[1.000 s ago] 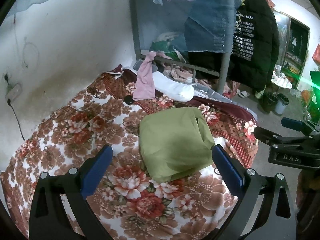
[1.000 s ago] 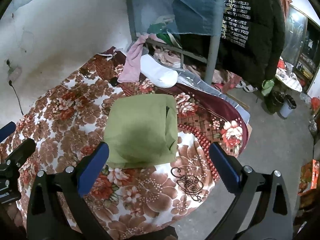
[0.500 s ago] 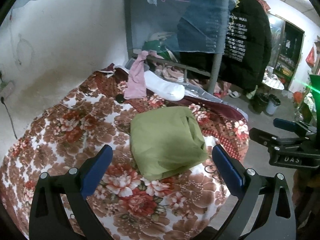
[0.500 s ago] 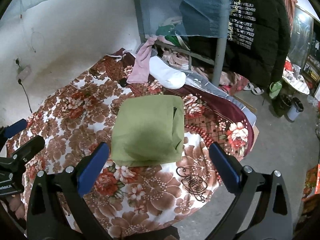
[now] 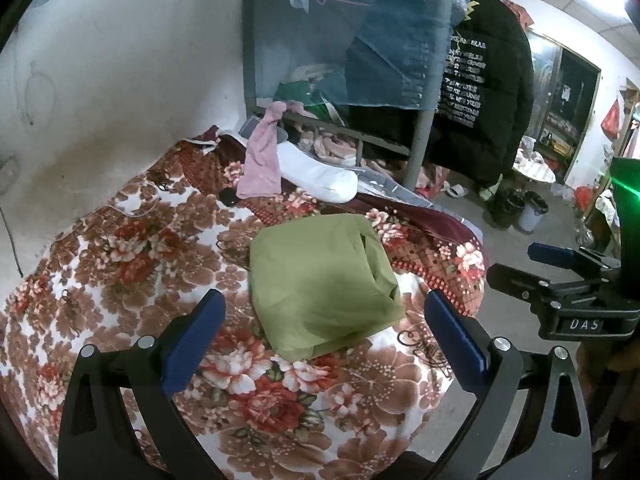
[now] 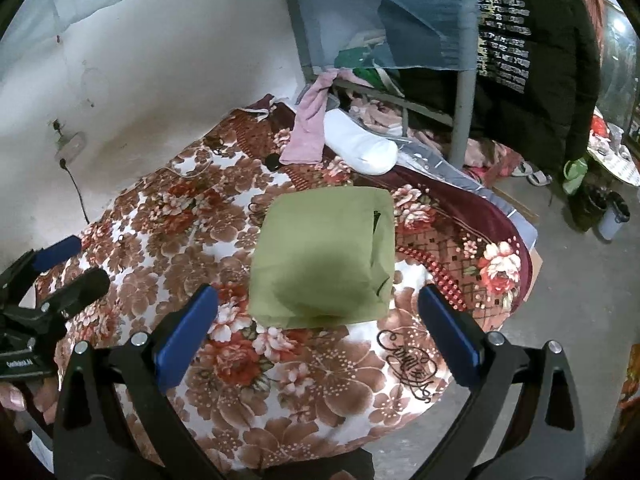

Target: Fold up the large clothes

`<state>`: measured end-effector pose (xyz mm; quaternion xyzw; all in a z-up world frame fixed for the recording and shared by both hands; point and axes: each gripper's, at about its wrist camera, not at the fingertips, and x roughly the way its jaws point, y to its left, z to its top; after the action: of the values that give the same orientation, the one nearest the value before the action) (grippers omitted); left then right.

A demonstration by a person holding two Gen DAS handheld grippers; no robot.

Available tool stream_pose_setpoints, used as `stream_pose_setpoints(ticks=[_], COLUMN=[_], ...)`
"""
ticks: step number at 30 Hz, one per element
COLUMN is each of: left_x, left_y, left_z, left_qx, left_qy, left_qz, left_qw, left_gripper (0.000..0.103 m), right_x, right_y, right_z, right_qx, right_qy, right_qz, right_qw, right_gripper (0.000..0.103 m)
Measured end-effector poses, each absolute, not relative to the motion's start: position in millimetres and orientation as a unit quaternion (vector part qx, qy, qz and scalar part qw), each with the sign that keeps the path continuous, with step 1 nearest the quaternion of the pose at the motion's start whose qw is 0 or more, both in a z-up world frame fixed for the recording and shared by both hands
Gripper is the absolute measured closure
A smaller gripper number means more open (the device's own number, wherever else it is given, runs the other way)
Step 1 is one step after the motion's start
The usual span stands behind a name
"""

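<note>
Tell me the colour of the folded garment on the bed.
Olive green, plain. The folded garment shows best in the right wrist view, lying on the floral blanket.

The folded garment (image 5: 320,280) lies on the bed (image 5: 120,264) near its outer edge, ahead of both tools. Behind it a pillow (image 5: 320,176) lies beside a hanging cloth (image 5: 262,160), with a jacket (image 5: 480,92) hanging farther right.

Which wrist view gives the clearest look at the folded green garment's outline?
The right wrist view: the green garment lies nearly square-on, all four edges visible on the floral blanket. The left wrist view shows the whole bundle too, but skewed, from an angle.
</note>
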<state>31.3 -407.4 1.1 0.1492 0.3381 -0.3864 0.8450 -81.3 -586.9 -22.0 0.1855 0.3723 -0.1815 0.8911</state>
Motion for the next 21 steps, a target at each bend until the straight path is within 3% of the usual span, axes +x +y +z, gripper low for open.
stream_pose_setpoints(ticks=[21], left_x=[46.4], left_y=[-399.0], left_z=[12.5], left_qx=[0.123], left_qy=[0.354], left_qz=[-0.389], left_qw=[0.842], left_gripper=[0.005], right_x=[-82.8], right_y=[-583.7], right_z=[-19.4], right_qx=[0.180], right_qy=[0.372], right_qz=[-0.182], right_qw=[0.892], right_gripper=[0.005])
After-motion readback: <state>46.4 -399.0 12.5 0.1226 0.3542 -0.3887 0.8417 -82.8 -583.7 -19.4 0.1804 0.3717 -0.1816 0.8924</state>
